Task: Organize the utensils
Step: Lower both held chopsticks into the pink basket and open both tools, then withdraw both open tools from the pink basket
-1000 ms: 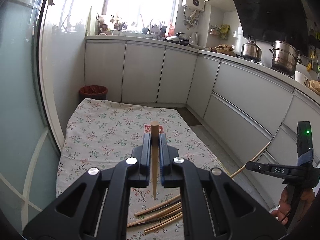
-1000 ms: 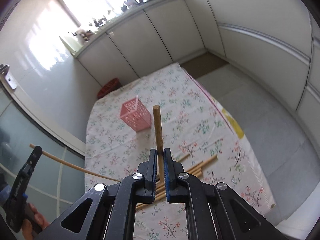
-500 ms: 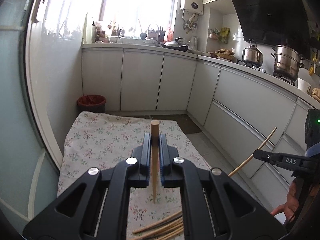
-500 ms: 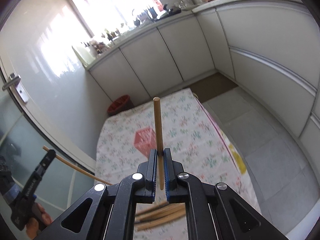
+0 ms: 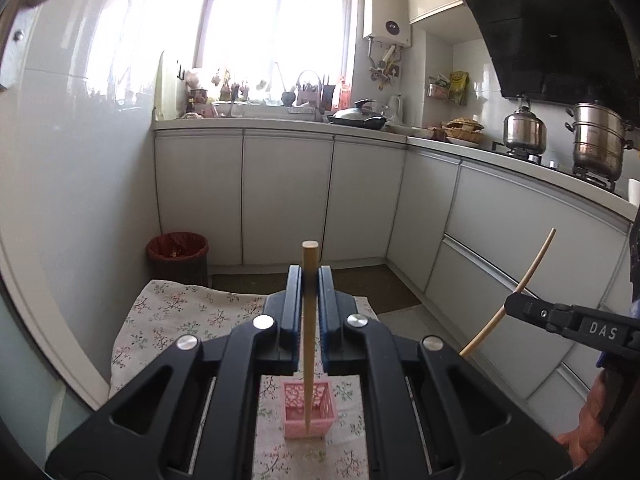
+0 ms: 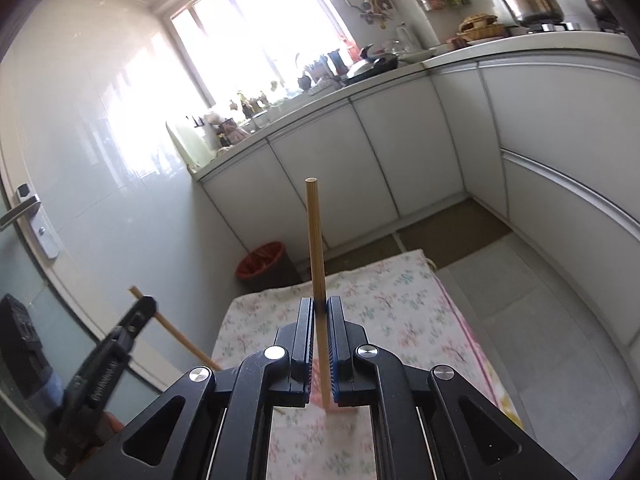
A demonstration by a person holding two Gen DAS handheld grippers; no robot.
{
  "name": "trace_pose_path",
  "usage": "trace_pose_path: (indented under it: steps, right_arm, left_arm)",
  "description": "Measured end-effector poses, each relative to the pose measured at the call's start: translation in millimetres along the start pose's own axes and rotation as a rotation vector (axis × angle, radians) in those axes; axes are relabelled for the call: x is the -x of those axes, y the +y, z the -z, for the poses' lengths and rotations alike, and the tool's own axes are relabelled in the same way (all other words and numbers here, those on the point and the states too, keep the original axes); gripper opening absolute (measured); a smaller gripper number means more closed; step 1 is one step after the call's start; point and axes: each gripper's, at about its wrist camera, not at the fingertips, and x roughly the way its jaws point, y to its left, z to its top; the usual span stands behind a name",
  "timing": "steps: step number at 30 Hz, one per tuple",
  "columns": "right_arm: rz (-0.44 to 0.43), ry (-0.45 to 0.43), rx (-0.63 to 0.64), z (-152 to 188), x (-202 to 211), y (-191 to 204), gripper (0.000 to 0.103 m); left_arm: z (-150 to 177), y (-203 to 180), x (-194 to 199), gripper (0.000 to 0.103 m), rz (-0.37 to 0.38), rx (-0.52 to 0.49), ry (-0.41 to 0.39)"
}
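The left gripper [image 5: 309,280] is clamped on a round, pale wooden chopstick [image 5: 308,340] standing upright between its black jaws, the lower tip poised over a small pink plastic lattice basket [image 5: 307,414] at six o'clock on the floral cloth [image 5: 168,320]. The right gripper [image 6: 320,308] is likewise clenched on a second upright wooden chopstick [image 6: 316,248]; seen from the left wrist it sits at three o'clock. Farther off, at ten o'clock, stands a dark bin with a red liner [image 5: 178,250] against the white cabinets [image 5: 288,196].
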Motion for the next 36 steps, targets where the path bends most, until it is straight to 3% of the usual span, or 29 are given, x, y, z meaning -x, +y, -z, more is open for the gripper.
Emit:
trace_pose_path:
  steps: [6, 9, 13, 16, 18, 26, 29, 31, 32, 36]
  right_arm:
    - [-0.015, 0.018, 0.023, 5.9, -52.1, 4.7, 0.007]
    - [-0.01, 0.026, 0.042, 15.2, -76.9, 6.2, 0.007]
    - [-0.005, 0.039, 0.072, 25.8, -100.3, 9.1, 0.007]
    - [0.002, 0.057, 0.088, 33.9, -118.3, 13.9, 0.007]
    - [0.003, 0.069, 0.096, 40.6, -130.3, 18.9, 0.007]
    - [0.035, 0.143, 0.13, 69.8, -168.6, 34.2, 0.009]
    - [0.058, 0.133, 0.139, 73.4, -158.6, 37.2, 0.02]
    - [0.09, 0.115, 0.147, 72.3, -145.5, 38.6, 0.034]
    - [0.103, 0.102, 0.141, 71.7, -136.5, 37.8, 0.046]
    - [0.14, 0.027, 0.105, 73.0, -85.7, 30.7, 0.068]
  left_arm:
    - [27.6, 14.9, -48.8, 0.008, 0.024, 0.067, 0.045]
    - [44.9, 18.0, -53.9, 0.009, 0.027, 0.077, 0.073]
    - [52.0, 35.4, -20.6, 0.01, 0.033, 0.117, 0.035]
    - [49.4, 49.1, 13.6, 0.011, -0.005, 0.13, -0.011]
    - [50.4, 60.3, 32.0, 0.018, -0.024, 0.145, -0.027]
    - [62.7, 84.1, 31.0, 0.02, -0.099, 0.168, 0.038]
    - [65.6, 82.1, 37.2, 0.021, -0.109, 0.17, 0.048]
    - [64.9, 77.9, 43.4, 0.034, -0.124, 0.167, 0.047]
    - [64.7, 77.0, 46.9, 0.042, -0.127, 0.174, 0.044]
    - [65.2, 61.3, 64.7, 0.05, -0.13, 0.172, 0.034]
